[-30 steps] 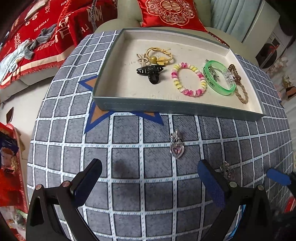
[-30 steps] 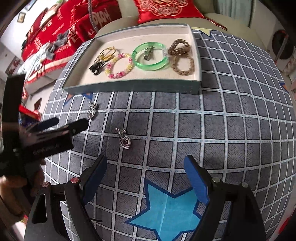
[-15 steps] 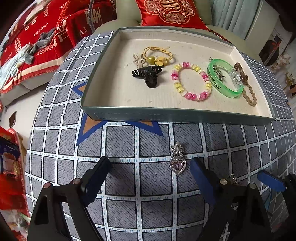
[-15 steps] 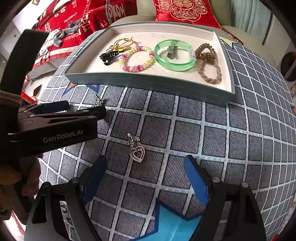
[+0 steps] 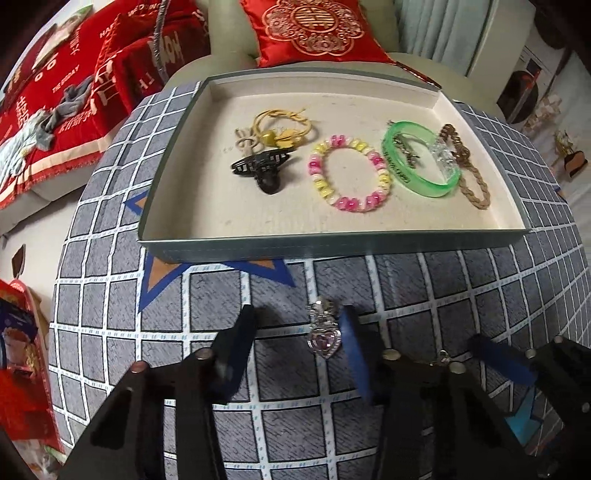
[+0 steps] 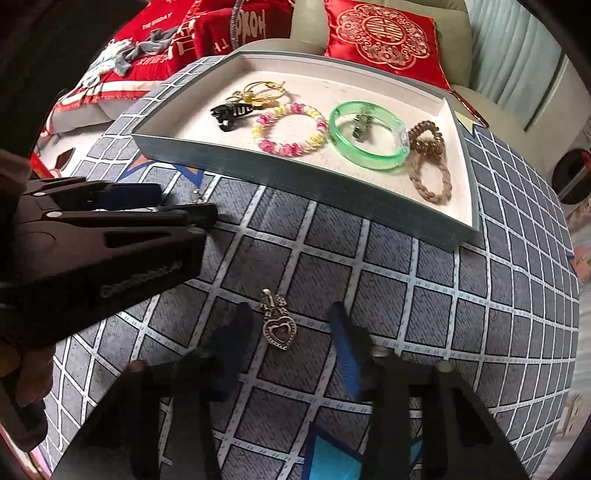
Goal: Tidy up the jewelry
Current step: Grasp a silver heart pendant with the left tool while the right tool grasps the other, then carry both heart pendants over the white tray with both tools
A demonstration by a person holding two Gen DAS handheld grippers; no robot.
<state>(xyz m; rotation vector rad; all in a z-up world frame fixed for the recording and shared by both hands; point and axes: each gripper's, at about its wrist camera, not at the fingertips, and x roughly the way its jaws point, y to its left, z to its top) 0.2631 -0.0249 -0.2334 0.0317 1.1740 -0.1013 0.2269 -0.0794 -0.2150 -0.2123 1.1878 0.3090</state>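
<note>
A silver pendant with a pink heart (image 5: pixel 324 339) lies on the grey checked cloth between the fingers of my left gripper (image 5: pixel 297 315). It sits close to the right pad, and the jaws are closing with a gap still on the left. A second silver heart pendant (image 6: pixel 279 328) lies between the fingers of my right gripper (image 6: pixel 290 310), whose jaws are also closing without touching it. The left gripper (image 6: pixel 177 203) shows side-on in the right wrist view. The grey tray (image 5: pixel 332 242) behind holds a black hair claw (image 5: pixel 264 170), a pink and yellow bead bracelet (image 5: pixel 349 177) and a green bangle (image 5: pixel 421 166).
The tray also holds yellow hair ties (image 5: pixel 280 127) and brown braided bands (image 6: pixel 430 166). Red cushions (image 5: pixel 317 26) and a red blanket (image 5: pixel 55 96) lie on the sofa behind the round table. The two grippers stand side by side, nearly touching. A hand (image 6: pixel 22 373) holds the left one.
Both grippers have narrowed from wide open, each with a heart pendant now between its fingers. The right gripper has moved toward the left one and turned.
</note>
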